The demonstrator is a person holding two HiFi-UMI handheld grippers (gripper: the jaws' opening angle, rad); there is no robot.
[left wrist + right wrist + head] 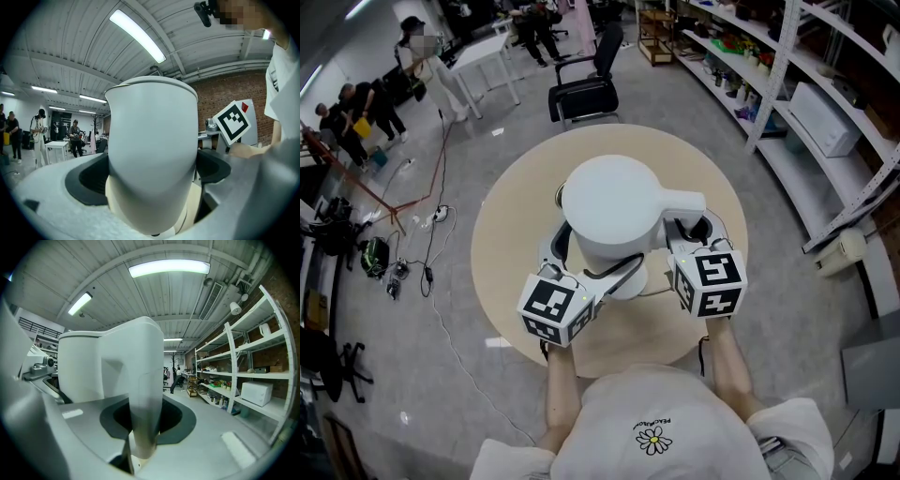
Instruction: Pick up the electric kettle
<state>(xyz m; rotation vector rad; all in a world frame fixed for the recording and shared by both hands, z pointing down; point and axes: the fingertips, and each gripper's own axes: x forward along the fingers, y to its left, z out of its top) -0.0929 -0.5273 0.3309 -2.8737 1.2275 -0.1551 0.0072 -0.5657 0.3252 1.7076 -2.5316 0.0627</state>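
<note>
A white electric kettle (pixel 614 211) hangs over the round table, held between both grippers. My left gripper (pixel 565 251) is shut on the kettle's body (pixel 152 154), with a dark pad on each side of it. My right gripper (pixel 689 230) is shut on the kettle's handle (pixel 143 394), which stands upright between its jaws, the body (pixel 79 366) to the left of it. A white round base (pixel 630 281) shows on the table under the kettle. Both marker cubes sit near the person's hands at the table's near edge.
The round beige table (pixel 506 244) stands on a grey floor. A black office chair (pixel 586 89) is behind it. Metal shelving (pixel 806 103) with boxes runs along the right. Cables (pixel 422 244) lie on the floor at the left, and people stand far off.
</note>
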